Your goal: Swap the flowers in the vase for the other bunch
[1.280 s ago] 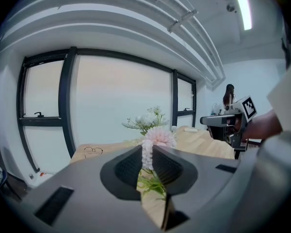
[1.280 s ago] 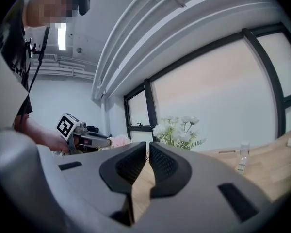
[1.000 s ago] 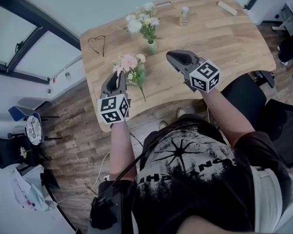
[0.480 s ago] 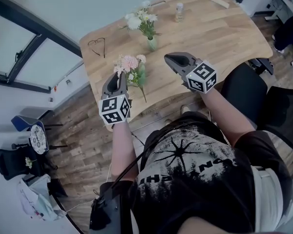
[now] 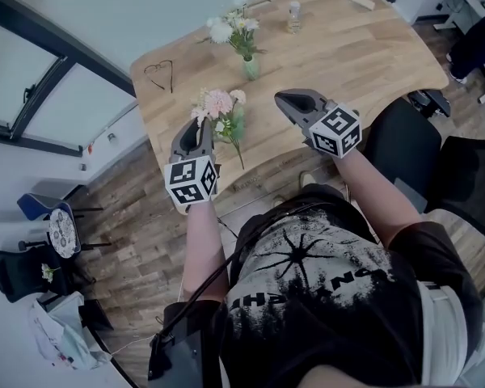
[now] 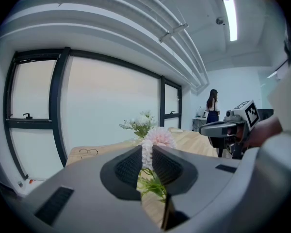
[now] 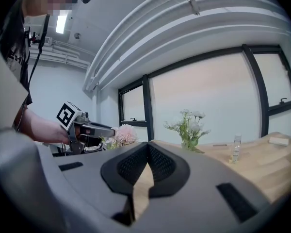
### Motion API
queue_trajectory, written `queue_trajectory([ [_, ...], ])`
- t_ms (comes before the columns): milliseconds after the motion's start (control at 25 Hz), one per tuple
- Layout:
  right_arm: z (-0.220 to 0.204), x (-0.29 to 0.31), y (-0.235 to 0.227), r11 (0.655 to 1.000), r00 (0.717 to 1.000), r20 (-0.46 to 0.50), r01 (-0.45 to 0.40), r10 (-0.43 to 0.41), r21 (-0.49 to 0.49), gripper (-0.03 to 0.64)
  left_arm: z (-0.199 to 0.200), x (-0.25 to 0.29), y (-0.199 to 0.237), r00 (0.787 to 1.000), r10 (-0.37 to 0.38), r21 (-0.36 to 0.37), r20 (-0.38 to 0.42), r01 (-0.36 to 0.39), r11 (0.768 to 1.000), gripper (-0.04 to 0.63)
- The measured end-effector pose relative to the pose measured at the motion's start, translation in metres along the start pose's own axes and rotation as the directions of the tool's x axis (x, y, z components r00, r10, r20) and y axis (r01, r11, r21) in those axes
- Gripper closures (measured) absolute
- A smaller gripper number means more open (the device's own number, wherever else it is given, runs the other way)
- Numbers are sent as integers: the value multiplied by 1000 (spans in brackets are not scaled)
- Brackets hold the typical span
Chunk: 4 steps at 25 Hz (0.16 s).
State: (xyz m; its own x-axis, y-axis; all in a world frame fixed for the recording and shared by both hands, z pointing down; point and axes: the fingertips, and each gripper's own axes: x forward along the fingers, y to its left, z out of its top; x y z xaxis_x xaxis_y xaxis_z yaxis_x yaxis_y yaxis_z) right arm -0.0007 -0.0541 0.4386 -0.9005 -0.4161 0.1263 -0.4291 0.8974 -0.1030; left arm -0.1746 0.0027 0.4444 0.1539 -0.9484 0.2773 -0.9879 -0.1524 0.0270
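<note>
A bunch of white flowers [image 5: 231, 29] stands in a small glass vase [image 5: 249, 69] at the middle of the wooden table [image 5: 364, 55]. My left gripper [image 5: 197, 129] hovers near the table's near-left edge, shut on a pink bunch [image 5: 219, 105] whose stem hangs toward me. In the left gripper view a pale flower spike of the pink bunch [image 6: 156, 136] sits pinched between the jaws of the left gripper [image 6: 149, 149]. My right gripper [image 5: 291, 101] is shut and empty, right of the pink bunch and nearer to me than the vase. The right gripper [image 7: 146, 148] points at the white flowers [image 7: 188, 123].
A pair of glasses [image 5: 160, 73] lies at the table's left. A small bottle [image 5: 294, 18] and a wooden block [image 5: 357, 0] sit along the far side. A black chair [image 5: 404, 148] stands by my right arm. A person [image 6: 213, 106] stands far off.
My right gripper has drawn back a little from the vase toward the table's near edge. The left gripper has stayed about where it was, holding the pink bunch.
</note>
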Motion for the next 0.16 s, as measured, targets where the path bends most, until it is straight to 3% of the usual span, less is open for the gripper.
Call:
queue_trajectory([
  [160,-2,2,8,1000,1000,-9,-3,3,0,598,-6,-5,0,1000,-3,-8,-4,3,1000,523],
])
